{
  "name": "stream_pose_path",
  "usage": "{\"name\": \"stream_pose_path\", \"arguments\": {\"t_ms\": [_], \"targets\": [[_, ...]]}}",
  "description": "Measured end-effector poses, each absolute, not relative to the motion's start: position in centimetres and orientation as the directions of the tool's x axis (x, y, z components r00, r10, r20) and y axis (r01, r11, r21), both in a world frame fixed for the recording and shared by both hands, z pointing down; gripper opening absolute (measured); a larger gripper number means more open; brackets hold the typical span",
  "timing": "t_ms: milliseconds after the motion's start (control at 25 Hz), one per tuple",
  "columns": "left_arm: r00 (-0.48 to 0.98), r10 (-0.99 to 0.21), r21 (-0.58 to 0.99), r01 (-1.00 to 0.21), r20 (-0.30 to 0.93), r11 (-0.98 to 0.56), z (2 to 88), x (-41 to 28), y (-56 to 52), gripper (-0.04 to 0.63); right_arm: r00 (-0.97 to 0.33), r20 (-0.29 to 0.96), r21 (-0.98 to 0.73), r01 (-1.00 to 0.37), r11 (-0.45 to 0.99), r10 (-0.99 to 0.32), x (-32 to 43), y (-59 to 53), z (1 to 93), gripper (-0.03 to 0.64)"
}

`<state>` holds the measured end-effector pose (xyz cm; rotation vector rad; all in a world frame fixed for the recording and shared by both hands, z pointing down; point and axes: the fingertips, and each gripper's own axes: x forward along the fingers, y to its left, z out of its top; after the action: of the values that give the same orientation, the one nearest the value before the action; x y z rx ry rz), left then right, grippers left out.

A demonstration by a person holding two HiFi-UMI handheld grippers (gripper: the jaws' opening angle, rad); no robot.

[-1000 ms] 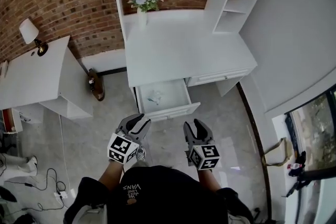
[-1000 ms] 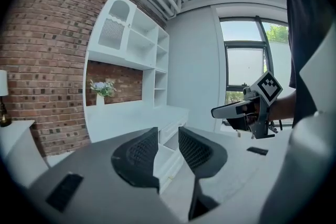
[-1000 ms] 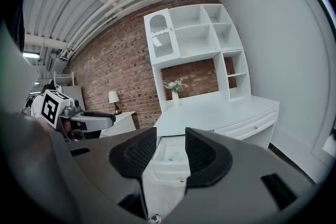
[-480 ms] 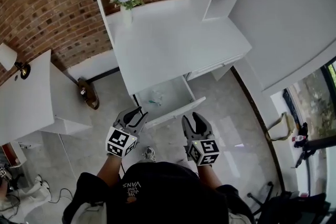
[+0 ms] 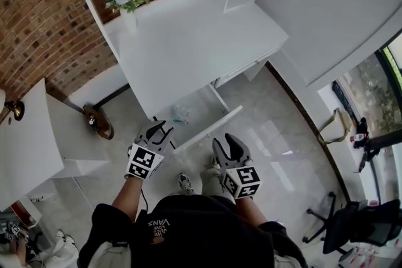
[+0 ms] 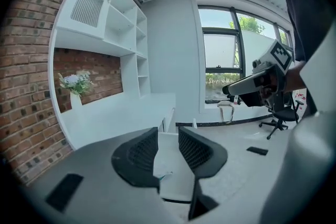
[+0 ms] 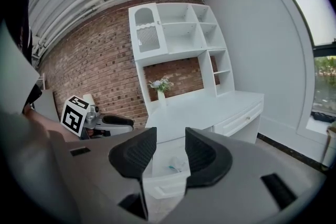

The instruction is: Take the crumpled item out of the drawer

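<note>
**Grippers held empty short of the open drawer, crumpled item inside**

Both tools are held out in front of the person, above the pale tiled floor (image 5: 270, 135) and short of the white bench (image 5: 188, 47). The left gripper (image 5: 162, 130) points toward the near left corner of the pulled-out drawer (image 5: 207, 130). Its dark ribbed fingers (image 6: 139, 157) stand moderately apart with nothing between them; only the drawer's white bottom shows through the gap. The right gripper (image 5: 225, 142) hangs just beside the drawer front, a little to its right. Its fingers (image 7: 205, 157) are likewise parted and clasp nothing.

The crumpled item (image 5: 181, 113) lies on the drawer bottom, toward the left side and close under the bench edge. It is a small, pale, translucent wad with a touch of teal. Neither gripper touches it. From the right gripper view it sits framed in the gap between the fingers, well beyond them.

On the bench's back left corner a white vase (image 5: 129, 21) with flowers stands against the brick wall (image 5: 38, 16). A black office chair (image 5: 352, 229) stands well off to the right.
</note>
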<state>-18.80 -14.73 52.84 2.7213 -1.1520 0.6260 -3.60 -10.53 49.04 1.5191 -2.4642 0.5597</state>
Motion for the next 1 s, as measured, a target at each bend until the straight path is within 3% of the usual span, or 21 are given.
{"name": "stream_pose_path", "arguments": {"t_ms": [1000], "targets": [[0.557, -0.449, -0.136, -0.513, 0.698, -0.848, 67.3, -13.2, -21.8, 0.127, -0.493, 0.419, -0.266, -0.87, 0.416, -0.763, 0.6, -15.7, 53.2, 0.147]]}}
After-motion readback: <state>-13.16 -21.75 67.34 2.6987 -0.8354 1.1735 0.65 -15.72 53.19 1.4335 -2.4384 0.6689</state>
